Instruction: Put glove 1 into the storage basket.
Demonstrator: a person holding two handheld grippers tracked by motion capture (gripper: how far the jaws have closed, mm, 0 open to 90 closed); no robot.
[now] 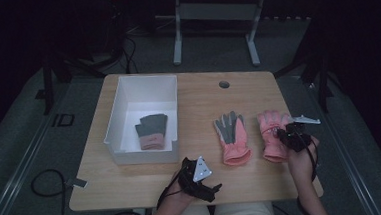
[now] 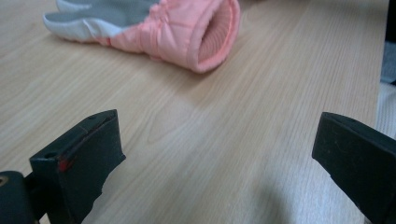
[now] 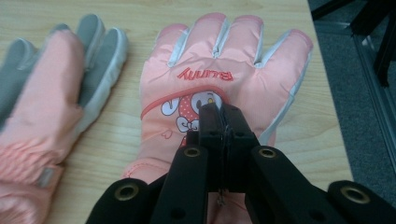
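We have one grey glove [image 1: 152, 131] in the white box [image 1: 123, 99] at left; two pink gloves remain on the surface [image 1: 198, 102]. Our right tongs [image 3: 219, 109] are pressed together on the right glove [image 3: 233, 84]; left tongs [image 2: 215, 154] spread, idle near the other glove [image 2: 177, 28]

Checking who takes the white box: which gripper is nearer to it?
Left. The left gripper sits just off the white box's near corner; the right gripper is over the pink cartoon glove, far across.
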